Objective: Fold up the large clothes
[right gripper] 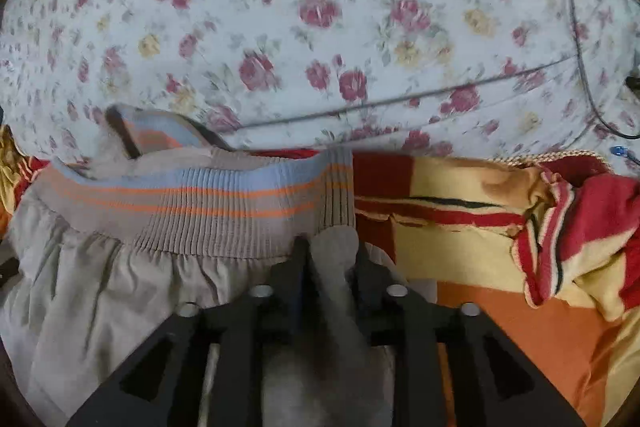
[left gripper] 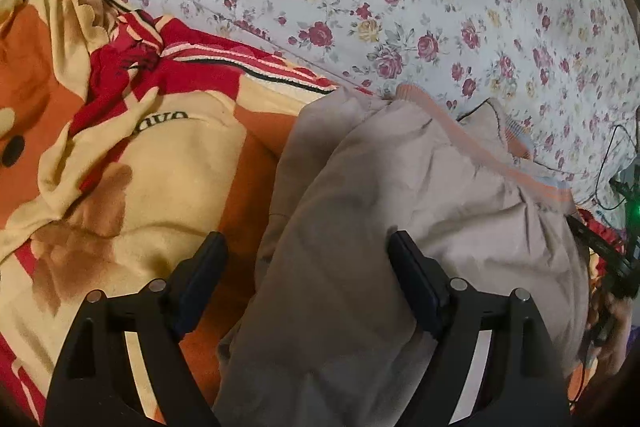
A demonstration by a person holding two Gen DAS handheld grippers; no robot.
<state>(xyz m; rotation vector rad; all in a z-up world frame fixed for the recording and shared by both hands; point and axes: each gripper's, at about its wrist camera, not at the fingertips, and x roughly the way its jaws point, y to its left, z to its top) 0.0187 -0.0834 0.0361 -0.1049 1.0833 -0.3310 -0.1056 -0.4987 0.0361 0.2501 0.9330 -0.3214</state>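
A large beige jacket (left gripper: 400,211) with a ribbed hem striped in blue and orange (right gripper: 200,199) lies on the bed. My left gripper (left gripper: 308,259) is open, its two fingers spread on either side of a fold of the jacket's fabric. My right gripper (right gripper: 330,251) is shut on a fold of the beige jacket just below the ribbed hem. The right gripper also shows at the right edge of the left wrist view (left gripper: 612,267).
An orange, yellow and red blanket (left gripper: 120,155) lies bunched under and beside the jacket, also seen in the right wrist view (right gripper: 520,247). A floral bedsheet (left gripper: 400,7) covers the bed beyond. A black cable (right gripper: 580,47) runs across the sheet at right.
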